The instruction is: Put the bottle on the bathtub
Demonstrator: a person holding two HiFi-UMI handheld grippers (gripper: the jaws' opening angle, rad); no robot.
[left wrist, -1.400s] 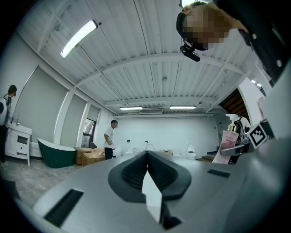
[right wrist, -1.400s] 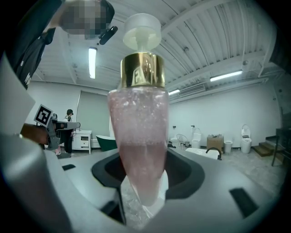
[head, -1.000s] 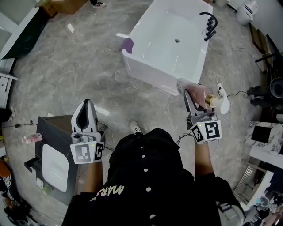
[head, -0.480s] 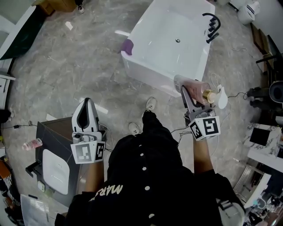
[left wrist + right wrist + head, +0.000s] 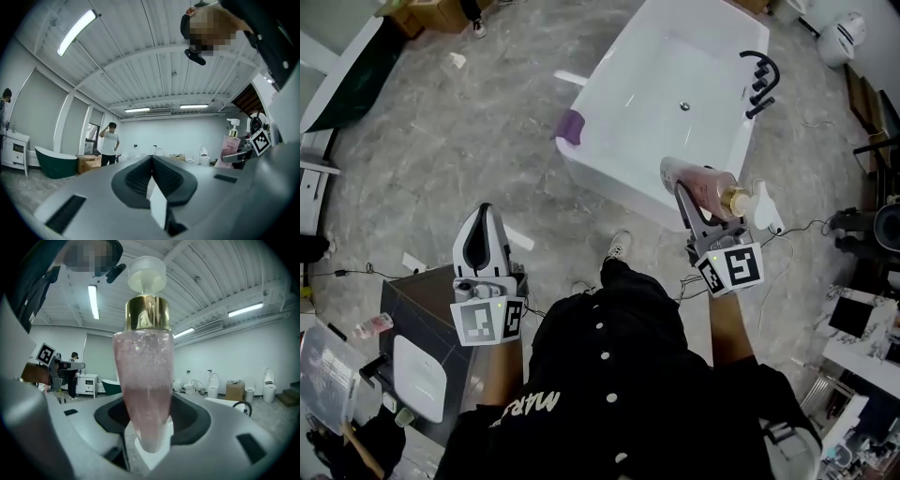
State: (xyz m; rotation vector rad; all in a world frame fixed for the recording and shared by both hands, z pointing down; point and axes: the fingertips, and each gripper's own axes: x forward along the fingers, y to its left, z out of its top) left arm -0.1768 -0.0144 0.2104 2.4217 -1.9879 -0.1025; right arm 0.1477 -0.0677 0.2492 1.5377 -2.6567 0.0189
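Right gripper [image 5: 687, 201] clamped on pink bottle [image 5: 705, 181], upright, pump on top, just off the white bathtub's [image 5: 609, 183] near corner. Left gripper [image 5: 481, 240] closed, empty. Grey marble floor [image 5: 469, 122]; showroom.

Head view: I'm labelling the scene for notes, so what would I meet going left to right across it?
left gripper → purple item on the bathtub rim → white shoe → pink bottle → white fixture at the top right

Bathtub [image 5: 609, 94] far end cropped, tongs [image 5: 687, 190] partly cover bottle [image 5: 711, 180]
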